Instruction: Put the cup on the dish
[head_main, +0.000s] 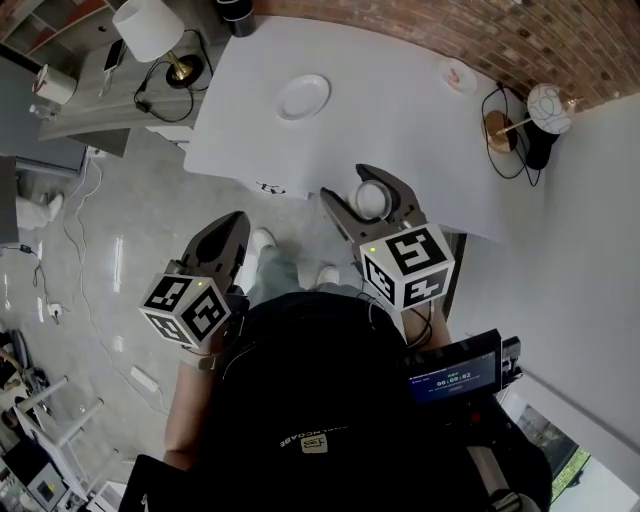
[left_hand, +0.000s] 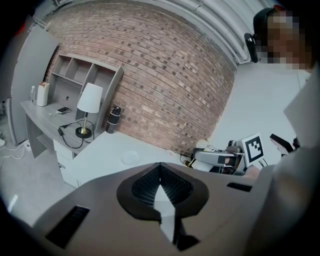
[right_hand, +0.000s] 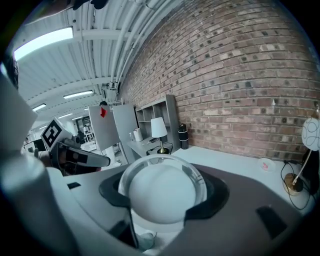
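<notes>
Between the right gripper's (head_main: 368, 190) jaws sits the cup (right_hand: 161, 192), a clear glass one. The jaws are closed to its width and clamp its sides, and it hangs off the surface, at about the near edge of the white table (head_main: 400, 120). Carrying it raised like this looks meant to clear the edge on the way in. The dish (head_main: 303, 97), a plain white plate, lies ahead of this gripper and off to its left, well apart from the cup, with nothing on it.

Bare tabletop runs from the cup to the dish, so the way there seems open. A smaller saucer (head_main: 457, 73) lies ahead and to the right, and beyond it at the table's right edge are a globe lamp (head_main: 547, 108) and its cable. Both are away from the likely path. A black flask (head_main: 235, 15) stands past the dish at the far edge, so the cup should probably not overshoot.

The left gripper (head_main: 232, 222) hangs low beside the person, short of the table, its jaws pressed together on nothing.
</notes>
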